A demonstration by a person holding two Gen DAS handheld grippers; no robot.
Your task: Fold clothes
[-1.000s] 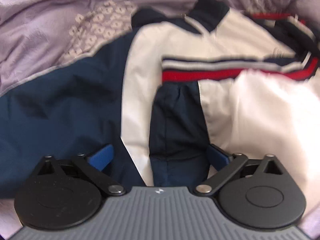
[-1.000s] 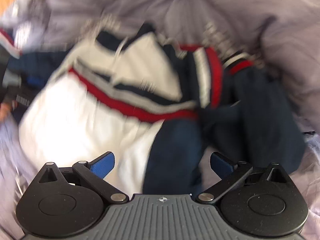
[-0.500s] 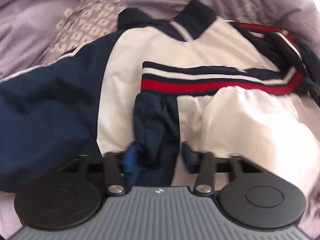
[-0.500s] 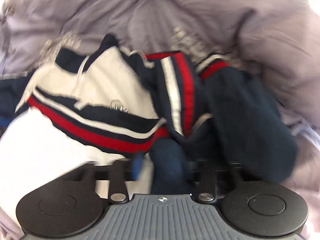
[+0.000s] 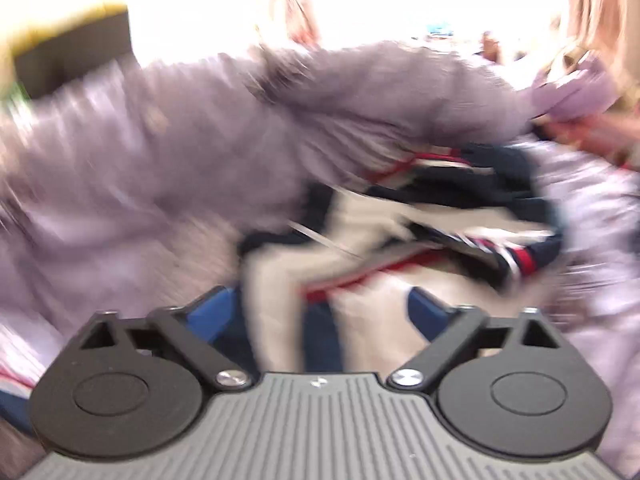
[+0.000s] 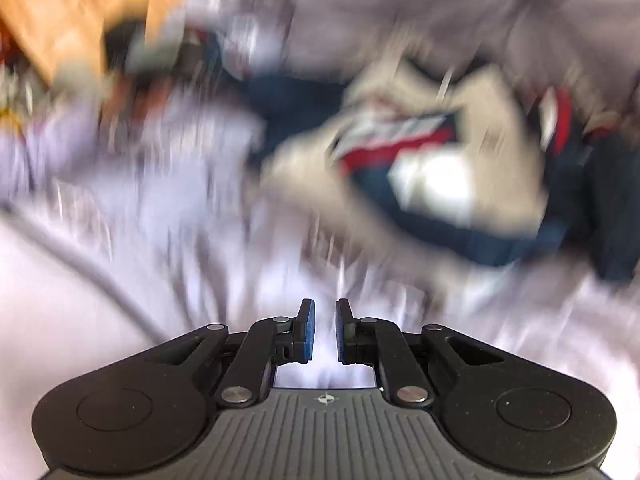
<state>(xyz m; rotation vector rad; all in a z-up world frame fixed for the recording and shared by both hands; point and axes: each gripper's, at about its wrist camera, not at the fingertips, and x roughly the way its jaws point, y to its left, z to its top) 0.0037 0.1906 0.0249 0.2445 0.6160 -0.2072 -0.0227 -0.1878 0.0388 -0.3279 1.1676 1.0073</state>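
Mid-fold, seemingly: jacket (image 5: 360, 280) bunched on bedding (image 5: 160, 160), left gripper (image 5: 320, 308) just reopened wide, unpinched; right gripper (image 6: 325, 330) nearly shut, empty.

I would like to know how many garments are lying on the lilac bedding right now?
1 that I can make out: a navy, white and red jacket, bunched on the lilac bedding, ahead and to the right in the right wrist view. Heavy blur could hide another.

Motion blur smears the jacket (image 5: 400, 240) and lilac bedding (image 6: 140, 220); the jacket's folds cannot be made out.
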